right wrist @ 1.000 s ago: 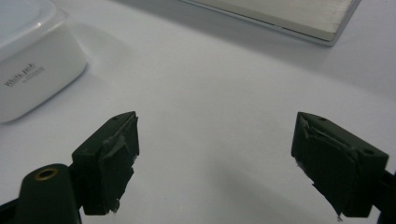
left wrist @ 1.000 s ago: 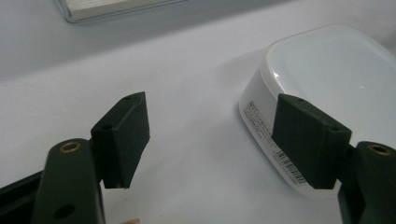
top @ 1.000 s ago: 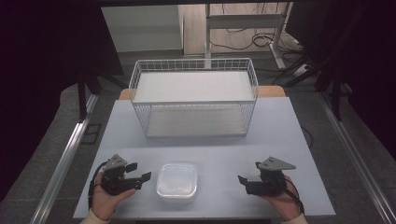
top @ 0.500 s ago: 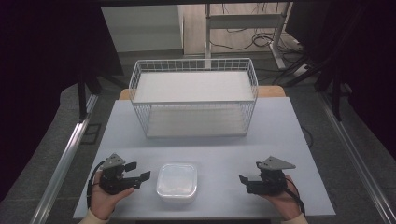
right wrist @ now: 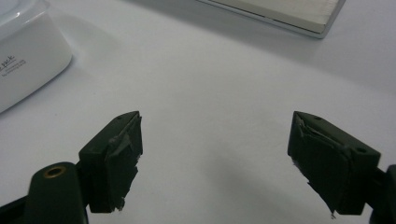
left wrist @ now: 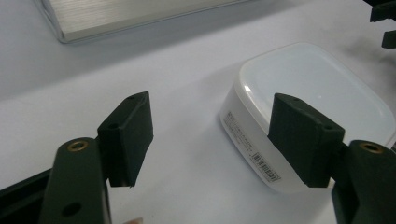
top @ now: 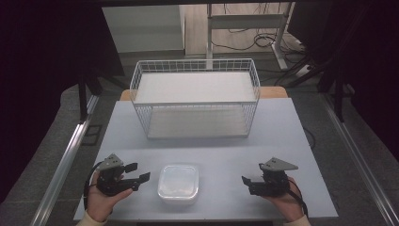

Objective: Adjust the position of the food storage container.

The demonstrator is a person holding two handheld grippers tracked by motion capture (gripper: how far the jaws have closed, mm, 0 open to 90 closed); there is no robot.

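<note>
A white lidded plastic container (top: 178,183) with rounded corners sits on the pale table (top: 291,127) at the lower centre of the high view, between the two grippers and touching neither. In the left gripper view it lies at the right of the frame (left wrist: 308,107), partly behind the right-hand jaw, with a printed label and barcode on its near side wall. In the right gripper view only its corner shows at the upper left (right wrist: 23,60), well apart from the jaws. The left gripper (top: 139,173) is at the lower left of the high view, held in the person's left hand (top: 99,202), its jaws pointing toward the container and just beside its left edge; in the left gripper view (left wrist: 212,140) the jaws stand wide apart and grip nothing. The right gripper (top: 245,184) is at the lower right of the high view, in the person's right hand (top: 288,205), pointing toward the container with bare table between them; in the right gripper view (right wrist: 215,154) its jaws are likewise spread wide with nothing between them, and the pads look worn. A white wire basket (top: 195,66) stands at the far middle of the table, in the upper centre of the high view, well apart from the container. The basket's pale base edge crosses the top of both gripper views (left wrist: 140,16) (right wrist: 299,18).
</note>
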